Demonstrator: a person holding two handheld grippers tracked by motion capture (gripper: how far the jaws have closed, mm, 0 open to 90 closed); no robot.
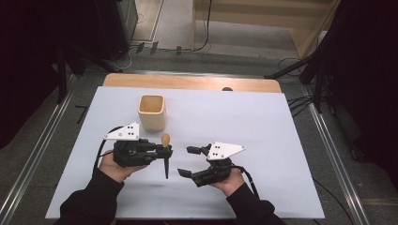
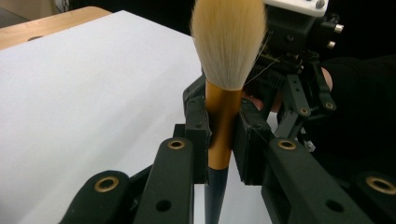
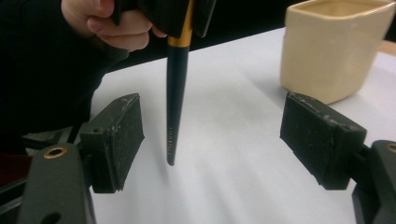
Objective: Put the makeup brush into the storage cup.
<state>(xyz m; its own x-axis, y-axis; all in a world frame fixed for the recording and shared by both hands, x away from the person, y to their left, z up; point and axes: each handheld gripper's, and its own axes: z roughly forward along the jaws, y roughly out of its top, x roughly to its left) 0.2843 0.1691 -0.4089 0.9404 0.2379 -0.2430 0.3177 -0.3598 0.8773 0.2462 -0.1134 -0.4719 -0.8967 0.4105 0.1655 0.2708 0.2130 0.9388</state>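
Brush [image 2: 219, 116] handle carries small lettering we cannot read. Our left gripper [image 1: 165, 149] clamps its gold ferrule; our right gripper [image 1: 187, 161] gapes empty, the brush tip hanging between its pads.

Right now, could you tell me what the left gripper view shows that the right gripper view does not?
Only the left gripper view gives the brush's pale bristle head and the left tool shut on its gold ferrule. Only the right gripper view gives the cream cup, the handle's dark tapered tip hanging above the table, and the right tool open, nothing between its pads. Both give the brush and the white table cover.
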